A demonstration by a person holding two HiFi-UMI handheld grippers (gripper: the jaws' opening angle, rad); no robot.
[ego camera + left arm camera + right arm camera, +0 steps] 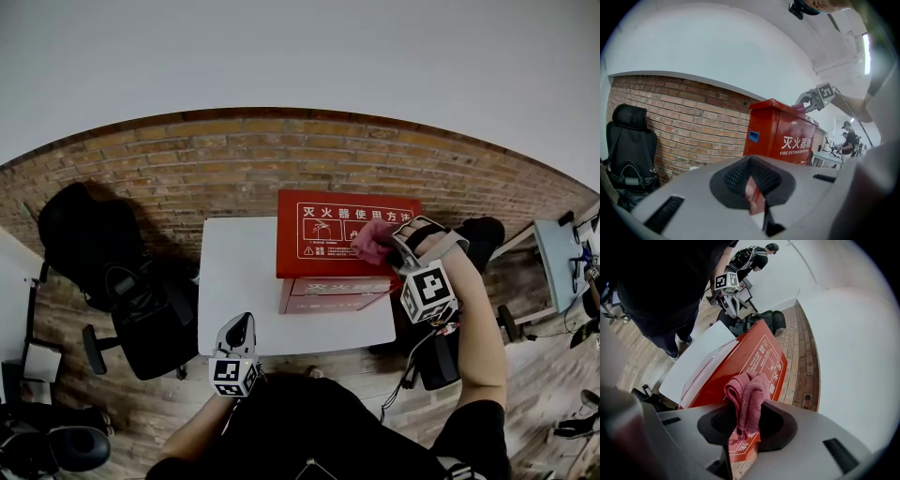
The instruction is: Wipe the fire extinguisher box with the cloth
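Brick wall backs white table; right gripper pinches pink cloth over red fire extinguisher box; left gripper closed, empty

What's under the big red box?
A white table; the red box stands on it. The tabletop right beneath the box is covered, so anything there cannot be seen.

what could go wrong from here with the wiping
1. The cloth is a bunched wad pinched in the right gripper. Rubbing may drag it out of the jaws.
2. The left gripper is off the fire extinguisher box, so a hard stroke might slide the box on the white table.
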